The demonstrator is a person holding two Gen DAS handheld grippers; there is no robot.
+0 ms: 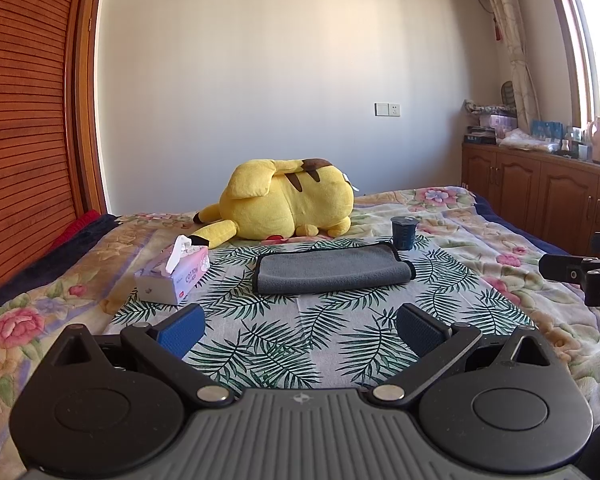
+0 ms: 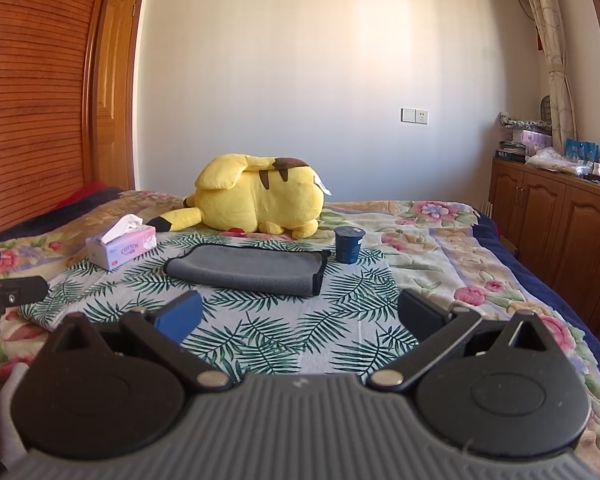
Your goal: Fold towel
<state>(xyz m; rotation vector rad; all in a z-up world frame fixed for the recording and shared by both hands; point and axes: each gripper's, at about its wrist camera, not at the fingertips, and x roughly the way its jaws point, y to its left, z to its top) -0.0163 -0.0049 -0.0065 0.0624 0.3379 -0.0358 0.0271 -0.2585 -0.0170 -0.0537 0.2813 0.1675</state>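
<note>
A grey towel (image 1: 332,268) with a black hem lies folded flat on a leaf-print cloth (image 1: 296,332) on the bed; it also shows in the right wrist view (image 2: 248,270). My left gripper (image 1: 300,330) is open and empty, hovering above the cloth short of the towel's near edge. My right gripper (image 2: 300,316) is open and empty, also short of the towel. The right gripper's black body (image 1: 580,276) shows at the right edge of the left wrist view, and the left gripper's (image 2: 4,296) at the left edge of the right wrist view.
A yellow plush toy (image 1: 288,200) lies behind the towel. A tissue box (image 1: 176,276) stands left of it and a dark blue cup (image 1: 404,232) at its far right corner. A wooden wardrobe (image 1: 24,120) is at left, low cabinets (image 1: 540,196) at right.
</note>
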